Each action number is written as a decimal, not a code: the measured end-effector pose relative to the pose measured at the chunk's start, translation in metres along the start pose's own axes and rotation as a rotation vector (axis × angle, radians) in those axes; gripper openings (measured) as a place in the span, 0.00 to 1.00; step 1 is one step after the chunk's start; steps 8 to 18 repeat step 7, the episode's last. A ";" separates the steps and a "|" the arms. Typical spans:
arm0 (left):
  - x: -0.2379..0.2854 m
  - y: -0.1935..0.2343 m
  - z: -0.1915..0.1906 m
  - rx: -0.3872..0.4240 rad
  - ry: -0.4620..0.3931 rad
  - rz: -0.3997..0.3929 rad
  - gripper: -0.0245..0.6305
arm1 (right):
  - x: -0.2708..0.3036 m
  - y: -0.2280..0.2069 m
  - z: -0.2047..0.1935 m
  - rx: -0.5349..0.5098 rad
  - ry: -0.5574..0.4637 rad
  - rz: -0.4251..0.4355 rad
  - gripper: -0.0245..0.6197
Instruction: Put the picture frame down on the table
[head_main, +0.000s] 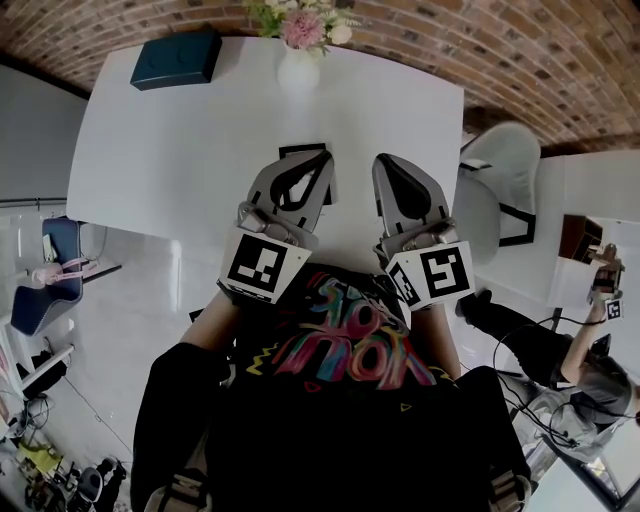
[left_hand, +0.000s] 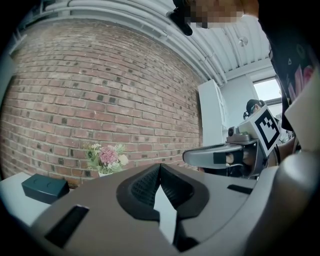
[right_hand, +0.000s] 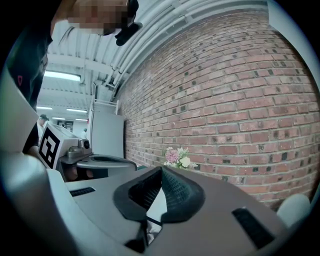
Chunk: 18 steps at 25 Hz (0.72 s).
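The picture frame (head_main: 296, 151), black-edged with a white middle, lies on the white table (head_main: 180, 150); only its far edge and right side show past my left gripper. My left gripper (head_main: 325, 156) hovers over it, jaws shut with their tips touching and nothing between them (left_hand: 160, 166). My right gripper (head_main: 383, 160) is beside it to the right, off the frame, also shut and empty (right_hand: 161, 169). Through the slit under the right jaws a thin dark line crosses white surface; I cannot tell whether it is the frame.
A white vase of pink flowers (head_main: 299, 55) stands at the table's far edge against the brick wall. A dark teal box (head_main: 177, 57) lies at the far left corner. A white chair (head_main: 500, 165) stands off the table's right side. Another person (head_main: 590, 350) is at the right.
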<state>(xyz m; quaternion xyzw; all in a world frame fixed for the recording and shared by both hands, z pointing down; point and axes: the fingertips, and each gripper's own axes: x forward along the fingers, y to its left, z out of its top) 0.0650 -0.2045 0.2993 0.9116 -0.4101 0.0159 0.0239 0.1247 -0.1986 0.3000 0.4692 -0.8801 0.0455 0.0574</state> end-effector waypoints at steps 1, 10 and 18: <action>0.000 0.000 0.000 -0.001 0.001 0.000 0.07 | -0.001 -0.001 0.000 0.001 -0.002 -0.002 0.07; -0.004 0.002 0.001 0.014 0.002 0.004 0.07 | -0.004 0.000 0.001 0.006 -0.005 -0.008 0.07; -0.004 0.002 0.001 0.014 0.002 0.004 0.07 | -0.004 0.000 0.001 0.006 -0.005 -0.008 0.07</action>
